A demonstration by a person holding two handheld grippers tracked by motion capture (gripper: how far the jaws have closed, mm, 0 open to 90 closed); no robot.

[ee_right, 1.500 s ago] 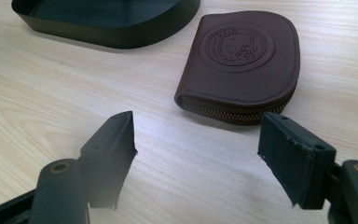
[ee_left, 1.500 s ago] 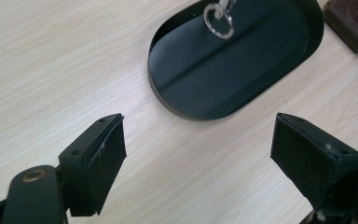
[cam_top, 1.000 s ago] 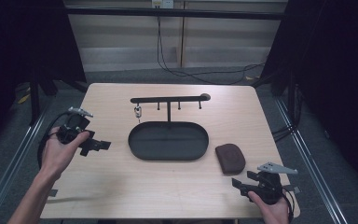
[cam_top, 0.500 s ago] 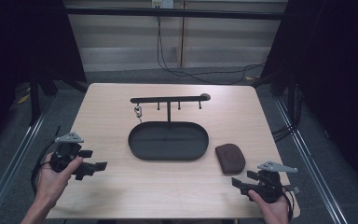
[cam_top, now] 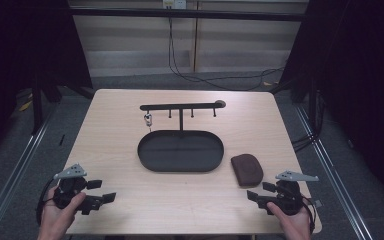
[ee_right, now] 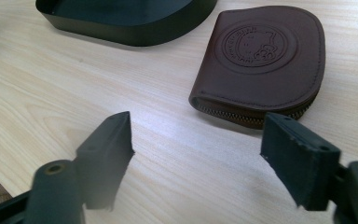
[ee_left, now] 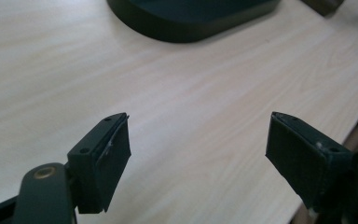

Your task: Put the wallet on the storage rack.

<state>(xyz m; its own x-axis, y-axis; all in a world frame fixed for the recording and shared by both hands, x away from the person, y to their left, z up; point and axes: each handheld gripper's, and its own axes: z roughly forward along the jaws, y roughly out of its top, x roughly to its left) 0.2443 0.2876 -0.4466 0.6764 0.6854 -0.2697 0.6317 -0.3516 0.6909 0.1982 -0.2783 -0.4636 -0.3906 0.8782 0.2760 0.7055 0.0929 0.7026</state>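
Note:
My left gripper (cam_top: 101, 191) is held low over the table's near left corner, jaws open and empty; they have just been closing slightly. In the left gripper view the left gripper (ee_left: 198, 126) frames bare wood, with the black oval tray (ee_left: 186, 28) beyond. My right gripper (cam_top: 258, 190) rests at the near right corner, open and empty. Just ahead of the right gripper (ee_right: 198, 128) lies a brown zipped leather pouch (ee_right: 261, 56), flat on the table. The pouch (cam_top: 246, 169) sits right of the tray (cam_top: 181, 170).
A black hook rack (cam_top: 180, 106) stands behind the tray, with a small metal item (cam_top: 148, 119) hanging from its left hook. The wooden table (cam_top: 110, 130) has rounded corners; its front edge lies close under both hands. Dark floor and rails surround it.
My left hand has drawn back toward the near left corner and sunk closer to the table. The right hand has stayed put. Tray, rack and pouch have not moved.

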